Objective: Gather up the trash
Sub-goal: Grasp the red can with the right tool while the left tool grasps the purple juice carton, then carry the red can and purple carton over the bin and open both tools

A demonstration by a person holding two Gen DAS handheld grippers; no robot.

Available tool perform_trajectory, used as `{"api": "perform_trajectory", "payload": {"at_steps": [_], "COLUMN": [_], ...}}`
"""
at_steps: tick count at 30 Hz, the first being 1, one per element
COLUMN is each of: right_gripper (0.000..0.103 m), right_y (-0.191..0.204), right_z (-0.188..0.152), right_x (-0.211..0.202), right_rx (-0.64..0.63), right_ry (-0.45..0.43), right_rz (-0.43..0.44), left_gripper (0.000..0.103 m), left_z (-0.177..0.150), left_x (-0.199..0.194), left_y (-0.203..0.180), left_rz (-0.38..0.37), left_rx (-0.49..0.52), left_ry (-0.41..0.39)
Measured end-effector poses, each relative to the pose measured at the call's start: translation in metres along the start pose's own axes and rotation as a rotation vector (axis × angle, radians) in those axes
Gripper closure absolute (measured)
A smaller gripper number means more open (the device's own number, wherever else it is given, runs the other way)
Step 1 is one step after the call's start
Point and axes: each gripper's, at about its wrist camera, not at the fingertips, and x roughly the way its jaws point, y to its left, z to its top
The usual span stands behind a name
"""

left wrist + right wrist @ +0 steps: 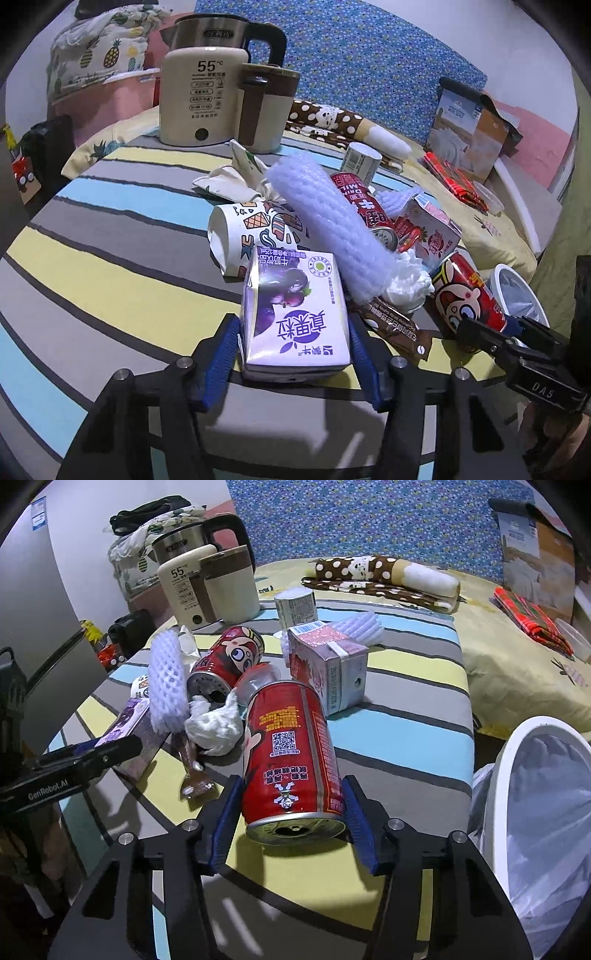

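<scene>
Two red cans | two cartons, perhaps more | left jaws grip purple carton | right grip near can

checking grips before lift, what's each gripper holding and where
Left gripper: purple rectangular milk carton, pads on its two long sides near the bottom end. Right gripper: red metal drink can, pads on its sides near the base.

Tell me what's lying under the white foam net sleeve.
The foam net sleeve rests across a patterned paper cup, a red can and crumpled white tissue. Whatever lies directly beneath its middle is covered.
</scene>
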Motion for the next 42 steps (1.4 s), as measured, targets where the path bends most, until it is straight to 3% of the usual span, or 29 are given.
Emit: {"api": "perform_trajectory", "payload": {"at_steps": [17,42], "right_gripper": [0.048,0.049], "right_y": [0.005,-0.024], "right_z": [-0.04,-0.054], "right_x": [-0.038,-0.076], "right_rx": [0.15,0.249], "right_ry": [-0.068,-0.195], "right_rz": [0.016,-0.025], "left_gripper": [0.046,0.046], "left_z": [-0.024,-0.023], "left_x": [-0.04,-0.049], "left_y": [-0.013,-0.106], "left_rz": [-0.056,-0.209], "left_rx": [0.095,0.273], "left_ry": [-0.041,-0.054]}}
